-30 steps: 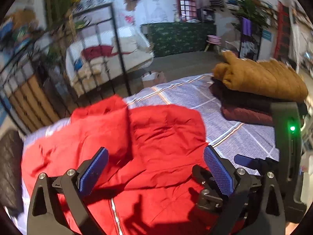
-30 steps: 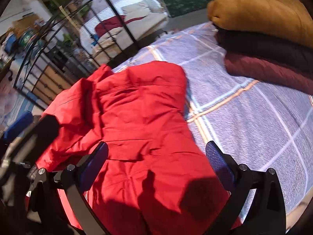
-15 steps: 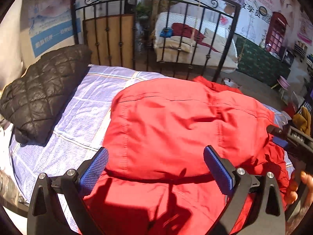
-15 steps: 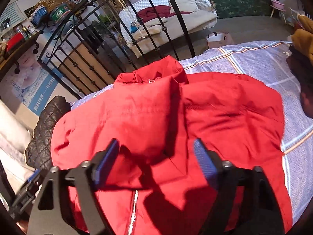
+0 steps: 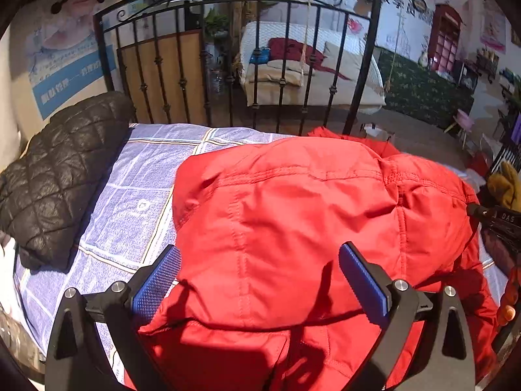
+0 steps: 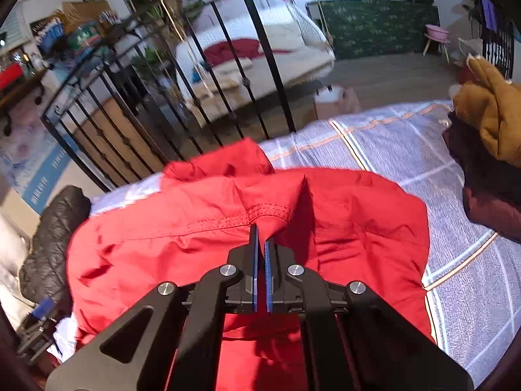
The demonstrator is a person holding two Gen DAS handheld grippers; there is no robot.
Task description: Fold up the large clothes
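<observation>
Bed: we work over a mattress in a lilac checked sheet [image 5: 136, 202], fenced at its far edge by a black wrought-iron rail [image 5: 234, 65]; every place below is given from this bed.

Jacket: the bright red padded nylon jacket [image 5: 293, 215] lies mid-bed, bunched and partly doubled over, its stitched seam running roughly crosswise in front of both tools; its collar end humps up toward the rail.

Other clothes: a black quilted jacket [image 5: 55, 169] sits at the bed's left end; a mustard coat on dark folded garments [image 6: 488, 123] sits at the right end, well apart from the red one (likely the finished stack).

Right gripper: the right gripper [image 6: 260, 247] has its blue pads pressed together on a peaked ridge of red cloth at the seam, so we judge this the nearer, working hand.

Left gripper: the left gripper [image 5: 257, 280] hovers over the jacket's near part with fingers wide apart, holding nothing; the cloth lies ahead of and beneath them.

Next move: we judge the pinched seam must be carried across the jacket's long axis while our left hand takes the left edge.
</observation>
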